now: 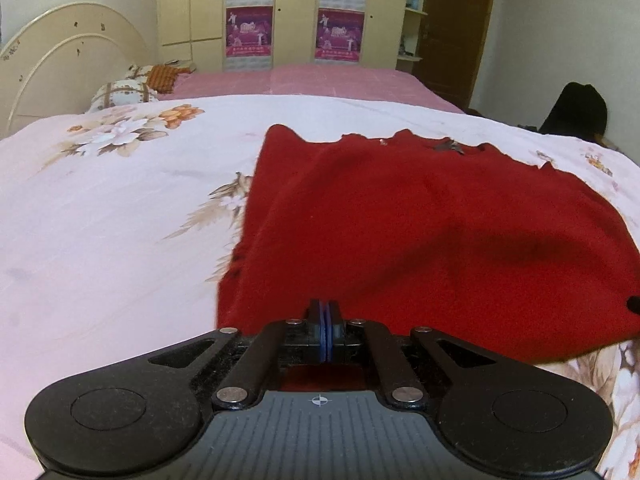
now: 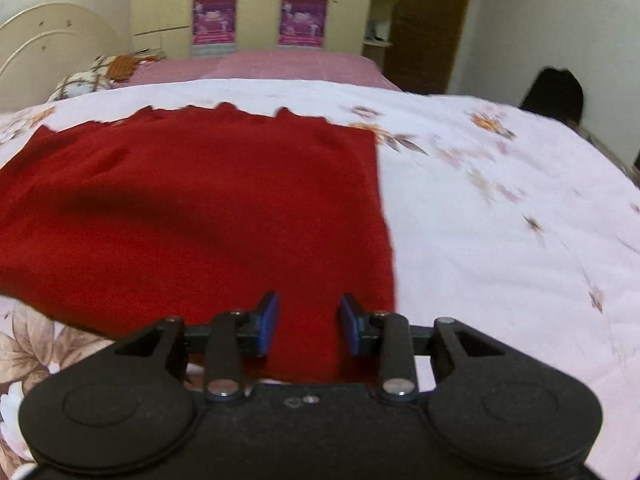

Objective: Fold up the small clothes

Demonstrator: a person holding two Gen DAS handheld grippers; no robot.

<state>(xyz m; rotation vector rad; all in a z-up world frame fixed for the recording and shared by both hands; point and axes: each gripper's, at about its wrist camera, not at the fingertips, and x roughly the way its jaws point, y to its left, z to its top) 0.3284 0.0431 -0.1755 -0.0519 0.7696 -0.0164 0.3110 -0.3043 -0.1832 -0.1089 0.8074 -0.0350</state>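
A deep red knitted garment (image 1: 420, 232) lies spread flat on a pale pink floral bedspread (image 1: 120, 208), its jagged far edge toward the cream wardrobe (image 1: 296, 12). The left gripper (image 1: 325, 332) sits at the garment's near edge with its blue pads pressed together — whether any cloth is pinched between them cannot be told. The right gripper (image 2: 308, 324) stands partly apart at the garment's near right corner (image 2: 200, 208), red cloth showing in the gap — its pads not pressing on it.
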